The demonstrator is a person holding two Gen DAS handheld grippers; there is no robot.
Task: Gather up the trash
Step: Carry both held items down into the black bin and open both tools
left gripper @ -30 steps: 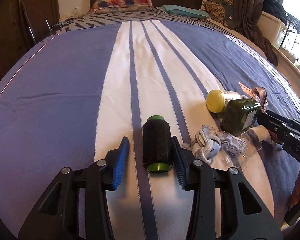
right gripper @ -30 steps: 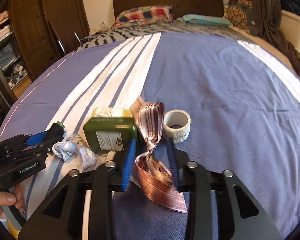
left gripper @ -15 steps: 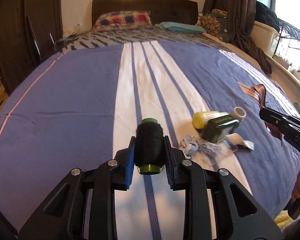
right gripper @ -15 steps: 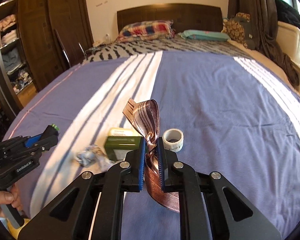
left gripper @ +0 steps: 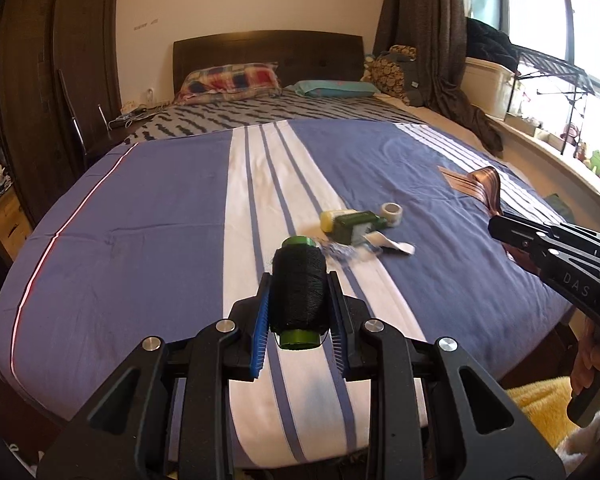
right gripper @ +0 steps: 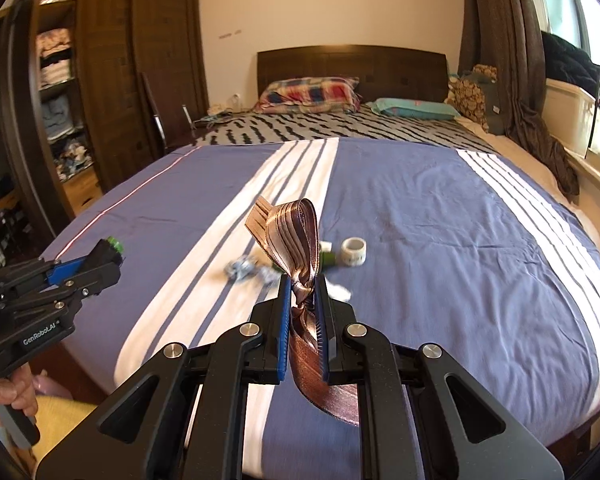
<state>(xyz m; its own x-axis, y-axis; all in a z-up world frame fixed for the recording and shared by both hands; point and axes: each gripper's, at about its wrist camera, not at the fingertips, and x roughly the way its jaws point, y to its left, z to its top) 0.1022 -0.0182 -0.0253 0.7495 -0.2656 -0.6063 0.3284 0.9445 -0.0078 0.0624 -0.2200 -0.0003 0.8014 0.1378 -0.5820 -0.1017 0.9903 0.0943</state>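
My left gripper is shut on a black thread spool with green ends, held above the foot of the bed. My right gripper is shut on a copper striped ribbon that loops up above the fingers and hangs down below. The ribbon also shows in the left wrist view. Left on the bed lie a green box, a yellow-capped bottle, a tape roll, a white scrap and a grey-blue cloth wad.
The blue and white striped bedspread covers the bed, with pillows at the headboard. A wardrobe stands to the left. A window ledge with a white bin runs along the right. Something yellow lies below the bed's foot.
Both grippers closed on their items, the left on the spool and the right on the ribbon, then lifted and pulled back from the bed; the remaining trash now looks farther away.
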